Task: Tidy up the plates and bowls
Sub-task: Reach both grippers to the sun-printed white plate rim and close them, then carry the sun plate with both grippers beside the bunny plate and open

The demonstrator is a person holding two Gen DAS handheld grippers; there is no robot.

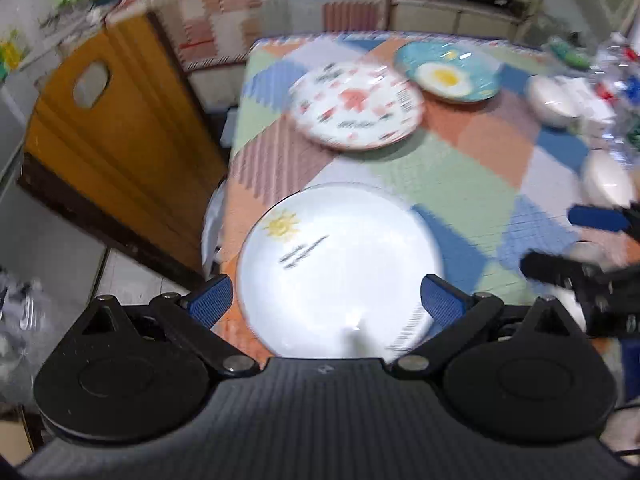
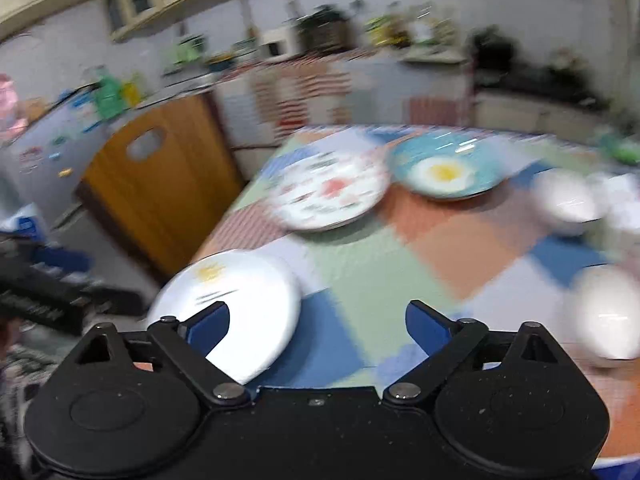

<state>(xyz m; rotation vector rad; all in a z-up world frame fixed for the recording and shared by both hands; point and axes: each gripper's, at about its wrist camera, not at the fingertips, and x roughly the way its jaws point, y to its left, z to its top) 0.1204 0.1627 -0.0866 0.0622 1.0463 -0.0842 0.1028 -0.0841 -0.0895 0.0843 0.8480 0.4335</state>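
A white plate with a yellow sun [image 1: 340,268] lies at the near left of the patchwork table [image 1: 452,184]. My left gripper [image 1: 326,302] is open, its blue fingers either side of the plate and above it. A white plate with red marks [image 1: 356,106] and a blue plate with an egg picture [image 1: 448,72] lie further back. White bowls [image 1: 550,98] [image 1: 606,178] sit on the right. My right gripper [image 2: 318,324] is open and empty above the table; the sun plate [image 2: 236,304] is by its left finger. The red-marked plate [image 2: 328,192], blue plate [image 2: 446,168] and bowls [image 2: 568,198] [image 2: 606,312] lie ahead.
A yellow-brown chair back [image 1: 116,128] stands at the table's left edge. Clutter of bottles and packets [image 1: 612,76] fills the table's far right. A counter with a patterned cloth [image 1: 280,8] runs behind. Both views are motion-blurred.
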